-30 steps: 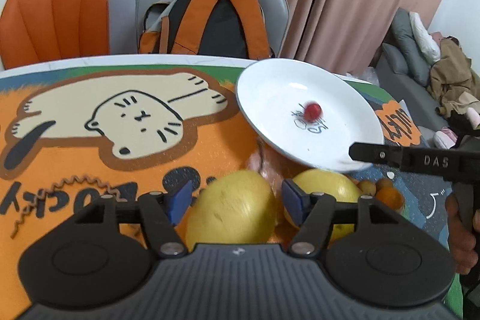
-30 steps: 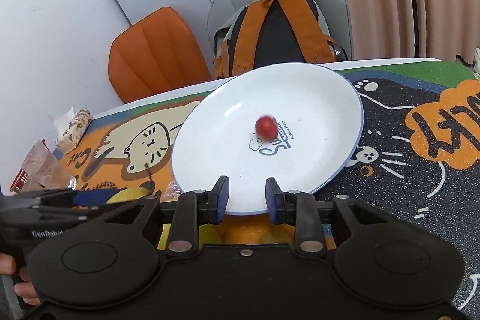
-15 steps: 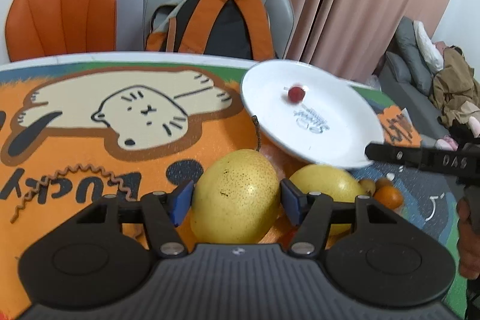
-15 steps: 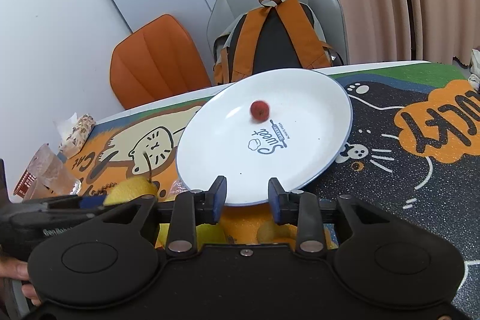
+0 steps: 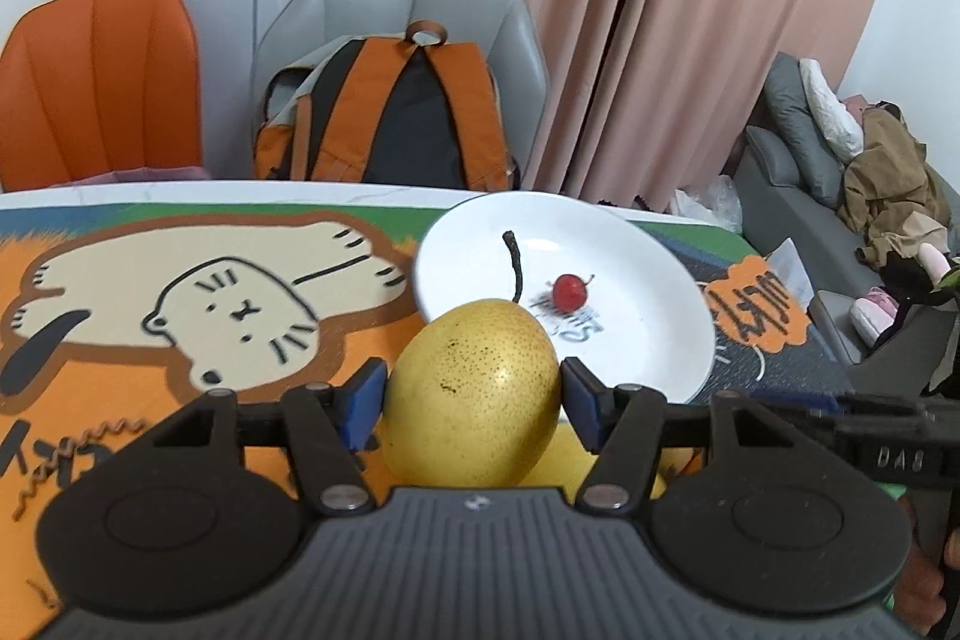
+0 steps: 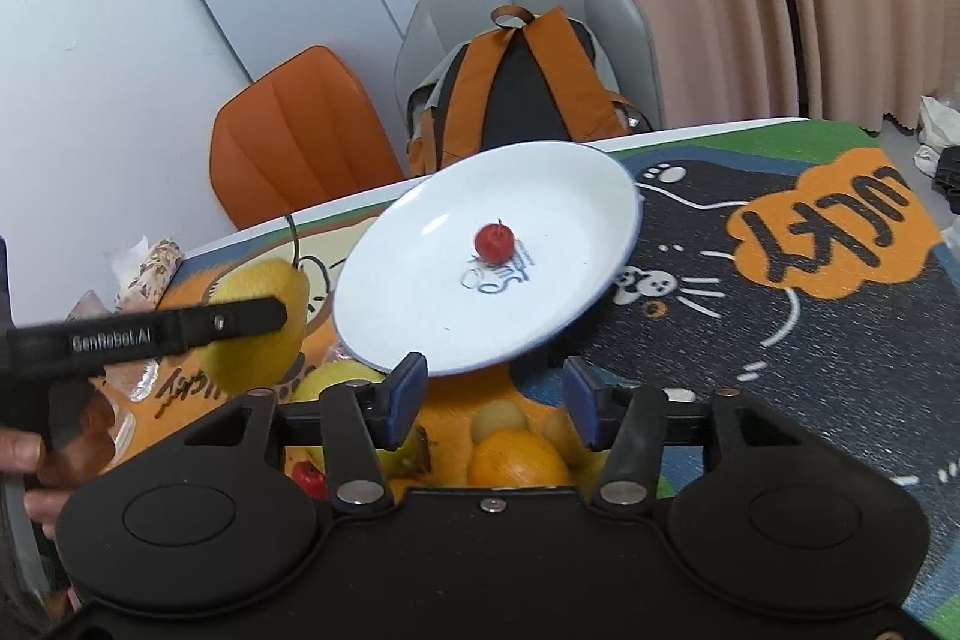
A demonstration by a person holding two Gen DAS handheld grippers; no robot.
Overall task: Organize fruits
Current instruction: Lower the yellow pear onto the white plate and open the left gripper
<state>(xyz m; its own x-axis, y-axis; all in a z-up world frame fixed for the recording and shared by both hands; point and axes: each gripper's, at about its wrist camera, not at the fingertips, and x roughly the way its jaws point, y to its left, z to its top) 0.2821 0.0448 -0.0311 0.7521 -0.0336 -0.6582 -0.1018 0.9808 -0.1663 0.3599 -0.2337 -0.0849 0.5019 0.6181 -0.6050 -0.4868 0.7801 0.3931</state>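
Pear (image 5: 474, 412) sits clamped between the blue pads of our left gripper (image 5: 473, 403), lifted above the cat-print mat (image 5: 180, 292), just before the white plate (image 5: 636, 340). A small red fruit (image 6: 494, 240) lies at the plate's middle. Our right gripper (image 6: 495, 400) gapes wide beneath the plate's near rim, over an orange (image 6: 516, 457) and other fruits.

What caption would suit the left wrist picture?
Left tool grips a speckled yellow pear before a white round plate holding one small red fruit.
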